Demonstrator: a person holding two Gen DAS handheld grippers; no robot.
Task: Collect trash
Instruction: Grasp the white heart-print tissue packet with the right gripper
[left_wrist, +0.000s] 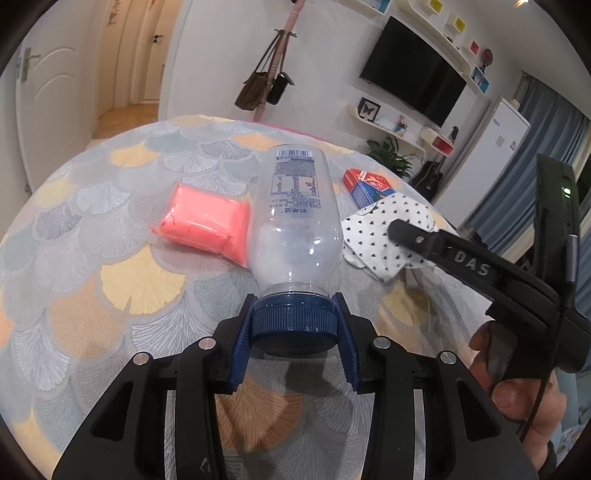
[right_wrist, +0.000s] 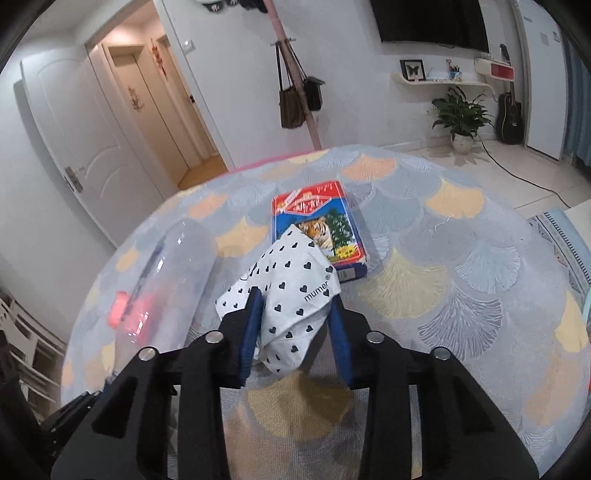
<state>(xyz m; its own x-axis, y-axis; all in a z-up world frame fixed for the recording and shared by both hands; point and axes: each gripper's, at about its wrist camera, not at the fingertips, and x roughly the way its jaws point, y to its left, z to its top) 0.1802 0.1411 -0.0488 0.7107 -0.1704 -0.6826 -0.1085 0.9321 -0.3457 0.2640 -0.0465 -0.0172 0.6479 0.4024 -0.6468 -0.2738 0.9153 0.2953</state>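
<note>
My left gripper (left_wrist: 295, 325) is shut on the dark blue cap of a clear empty plastic bottle (left_wrist: 295, 221), which points away from me above the table. The bottle also shows at the left of the right wrist view (right_wrist: 170, 288). My right gripper (right_wrist: 295, 321) is shut on a crumpled white wrapper with black hearts (right_wrist: 291, 295). The left wrist view shows that wrapper (left_wrist: 376, 232) under the right gripper's finger (left_wrist: 410, 230). A pink packet (left_wrist: 207, 221) lies left of the bottle. A red and blue tiger box (right_wrist: 317, 229) lies behind the wrapper.
A round table with a fan-pattern cloth (left_wrist: 110, 280) holds everything. The tiger box also shows in the left wrist view (left_wrist: 367, 186). Beyond the table are a coat stand with bags (right_wrist: 299, 92), doors, a potted plant (right_wrist: 460, 114) and a guitar (right_wrist: 509, 110).
</note>
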